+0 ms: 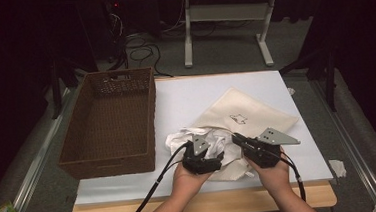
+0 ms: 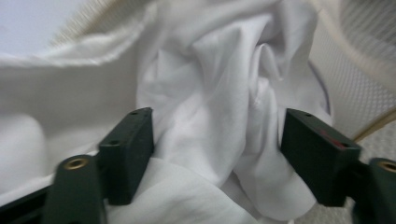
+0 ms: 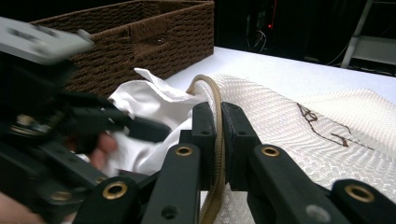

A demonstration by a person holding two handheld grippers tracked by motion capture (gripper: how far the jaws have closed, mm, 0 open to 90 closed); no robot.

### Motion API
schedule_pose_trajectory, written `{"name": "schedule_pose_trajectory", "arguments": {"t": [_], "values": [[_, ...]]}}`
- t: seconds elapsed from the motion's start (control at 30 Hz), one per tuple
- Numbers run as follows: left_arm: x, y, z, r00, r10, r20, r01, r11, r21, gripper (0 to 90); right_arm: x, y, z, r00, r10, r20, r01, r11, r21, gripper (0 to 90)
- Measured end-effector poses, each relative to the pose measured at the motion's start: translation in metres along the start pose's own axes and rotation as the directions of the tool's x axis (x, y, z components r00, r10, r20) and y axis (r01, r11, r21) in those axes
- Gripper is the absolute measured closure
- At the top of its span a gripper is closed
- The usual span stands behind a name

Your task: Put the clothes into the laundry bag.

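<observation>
The right gripper (image 3: 218,135) pinches the cream bag's (image 1: 246,114) rim. The left gripper (image 2: 217,154), jaws apart around white cloth (image 2: 210,93), grips nothing. Cloth lies at the bag's 9 o'clock mouth.

A lab-like recording room: black curtains, loose floor cables (image 1: 139,51), and a bare work table (image 1: 185,98).

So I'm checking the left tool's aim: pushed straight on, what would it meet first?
Probably the crumpled white cloth, bunched between the left tool's open jaws, with the cream mesh bag behind it.
</observation>
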State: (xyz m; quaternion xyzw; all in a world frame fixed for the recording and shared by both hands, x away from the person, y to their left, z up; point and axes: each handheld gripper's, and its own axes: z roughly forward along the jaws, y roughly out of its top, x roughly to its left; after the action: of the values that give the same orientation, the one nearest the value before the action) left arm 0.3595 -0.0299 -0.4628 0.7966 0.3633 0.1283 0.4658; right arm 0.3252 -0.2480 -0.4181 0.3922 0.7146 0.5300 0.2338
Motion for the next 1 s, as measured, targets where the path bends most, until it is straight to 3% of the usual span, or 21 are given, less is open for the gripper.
{"name": "schedule_pose_trajectory", "arguments": {"t": [0.03, 0.1, 0.2, 0.27, 0.37, 0.43, 0.5, 0.67, 0.8, 0.9, 1.0], "values": [[0.001, 0.000, 0.003, 1.0000, -0.006, -0.004, 0.006, 0.9999, 0.016, 33.6, 0.000, 0.000, 0.000, 1.0000, -0.002, 0.001, 0.002, 1.000, 0.001, 85.4], [0.004, -0.001, 0.006, 0.9998, -0.018, -0.007, 0.018, 0.9996, 0.019, 52.6, 0.001, 0.000, 0.000, 1.0000, -0.007, 0.003, 0.007, 1.000, 0.003, 85.4], [0.004, -0.001, 0.008, 0.9999, -0.014, 0.002, 0.014, 0.9998, 0.014, 70.9, 0.000, -0.001, -0.002, 1.0000, -0.003, 0.004, 0.003, 1.000, 0.002, 85.5], [0.002, -0.001, 0.007, 0.9999, 0.006, -0.009, -0.006, 1.0000, 0.001, 77.4, -0.001, -0.002, -0.002, 1.0000, 0.005, 0.005, -0.005, 1.000, 0.005, 85.5], [-0.002, 0.004, -0.001, 0.9999, 0.007, -0.011, -0.008, 0.9987, -0.051, 79.2, -0.003, -0.002, -0.003, 1.0000, 0.001, 0.007, -0.001, 1.000, 0.002, 85.5], [-0.008, 0.010, -0.007, 0.9990, 0.042, -0.014, -0.043, 0.9958, -0.080, 79.4, -0.004, -0.002, -0.003, 1.0000, 0.001, 0.009, -0.001, 1.000, -0.002, 85.5], [-0.011, 0.012, -0.009, 0.9988, 0.048, -0.012, -0.049, 0.9939, -0.099, 79.4, -0.004, -0.001, -0.003, 0.9999, 0.002, 0.011, -0.002, 1.000, -0.003, 85.5], [-0.020, 0.015, -0.005, 0.9984, 0.053, 0.020, -0.051, 0.9945, -0.092, 79.3, -0.004, 0.000, -0.002, 0.9998, 0.014, 0.012, -0.014, 1.000, -0.013, 85.5], [-0.021, 0.018, 0.004, 0.9993, 0.028, 0.024, -0.025, 0.9957, -0.089, 79.2, -0.002, 0.001, -0.002, 0.9998, 0.018, 0.008, -0.018, 1.000, -0.018, 85.5], [-0.020, 0.021, 0.013, 0.9994, -0.024, 0.025, 0.026, 0.9936, -0.110, 79.1, -0.001, 0.003, -0.004, 0.9999, 0.014, 0.001, -0.014, 0.999, -0.029, 85.5], [-0.020, 0.023, 0.019, 0.9992, -0.033, 0.021, 0.035, 0.9923, -0.118, 79.1, 0.000, 0.004, -0.005, 0.9998, 0.020, -0.001, -0.020, 0.999, -0.036, 85.5]]}}
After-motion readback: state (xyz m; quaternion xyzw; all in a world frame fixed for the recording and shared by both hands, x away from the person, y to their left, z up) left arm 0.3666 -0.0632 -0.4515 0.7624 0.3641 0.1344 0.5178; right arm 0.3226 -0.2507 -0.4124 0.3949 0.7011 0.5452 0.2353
